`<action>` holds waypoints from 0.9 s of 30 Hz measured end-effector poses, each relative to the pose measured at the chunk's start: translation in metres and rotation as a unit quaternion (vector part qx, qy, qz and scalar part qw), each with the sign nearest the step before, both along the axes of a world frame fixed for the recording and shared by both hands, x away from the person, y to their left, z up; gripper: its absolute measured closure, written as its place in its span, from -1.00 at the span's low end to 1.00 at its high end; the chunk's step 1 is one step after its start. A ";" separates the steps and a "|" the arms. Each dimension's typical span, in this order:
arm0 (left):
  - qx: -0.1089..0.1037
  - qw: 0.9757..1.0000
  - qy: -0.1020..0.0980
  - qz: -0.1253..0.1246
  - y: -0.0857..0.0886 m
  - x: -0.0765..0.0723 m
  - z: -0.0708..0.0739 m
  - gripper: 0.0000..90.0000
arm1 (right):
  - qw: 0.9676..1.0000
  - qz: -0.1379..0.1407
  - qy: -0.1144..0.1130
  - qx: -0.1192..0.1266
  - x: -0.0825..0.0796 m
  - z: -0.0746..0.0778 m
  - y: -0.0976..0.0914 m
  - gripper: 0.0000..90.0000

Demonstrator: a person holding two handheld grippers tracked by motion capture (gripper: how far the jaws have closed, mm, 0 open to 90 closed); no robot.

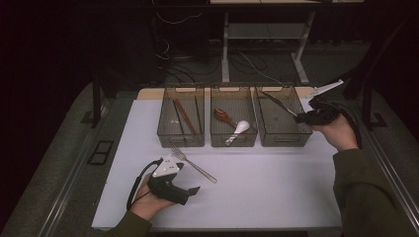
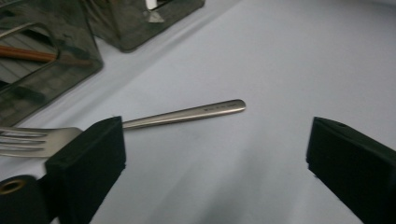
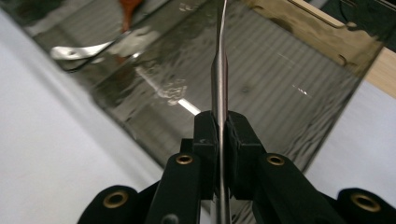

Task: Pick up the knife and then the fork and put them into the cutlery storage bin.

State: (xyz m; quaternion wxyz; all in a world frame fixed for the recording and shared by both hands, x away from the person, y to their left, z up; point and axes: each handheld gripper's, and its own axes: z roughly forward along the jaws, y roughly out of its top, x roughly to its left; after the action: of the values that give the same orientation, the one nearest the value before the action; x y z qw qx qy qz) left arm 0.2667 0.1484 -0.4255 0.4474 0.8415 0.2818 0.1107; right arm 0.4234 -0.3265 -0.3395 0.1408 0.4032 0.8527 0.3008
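A metal fork [image 1: 195,165] lies on the white table [image 1: 272,187] just ahead of my left gripper [image 1: 188,177], tines toward the bins. In the left gripper view the fork's handle [image 2: 196,112] lies on the table between the wide-open jaws of the left gripper [image 2: 215,149], touching neither pad; its neck passes behind the left jaw. My right gripper [image 1: 301,117] is raised over the right-hand bin [image 1: 284,138] and is shut on a metal knife [image 1: 279,102]. In the right gripper view the knife [image 3: 219,65] stands edge-on, pinched between the pads of the right gripper [image 3: 220,135], above the bin's ribbed floor [image 3: 280,84].
Three clear bins stand in a row at the back of the table. The left bin [image 1: 180,138] holds chopsticks [image 1: 185,116]. The middle bin [image 1: 233,140] holds a red-brown spoon [image 1: 222,116] and a white spoon [image 1: 239,129]. Table legs and cables lie on the floor beyond.
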 end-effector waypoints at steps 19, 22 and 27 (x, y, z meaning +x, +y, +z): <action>0.011 1.000 -0.008 0.009 0.002 0.000 -0.004 -1.00 | 0.995 -0.060 0.059 -0.058 0.046 -0.026 0.022 0.84; 0.012 1.000 -0.006 0.007 0.002 0.000 -0.004 -1.00 | 0.992 -0.062 0.077 -0.082 0.049 -0.034 0.027 0.84; 0.015 1.000 -0.003 0.001 0.002 0.000 -0.005 -1.00 | 0.988 -0.057 0.099 -0.105 0.051 -0.044 0.032 0.84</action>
State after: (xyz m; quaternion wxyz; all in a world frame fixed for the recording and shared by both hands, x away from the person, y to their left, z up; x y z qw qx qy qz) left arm 0.2665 0.1503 -0.4300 0.4359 0.8472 0.2799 0.1180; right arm 0.4749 -0.2946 -0.3835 0.1142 0.4622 0.8647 0.1600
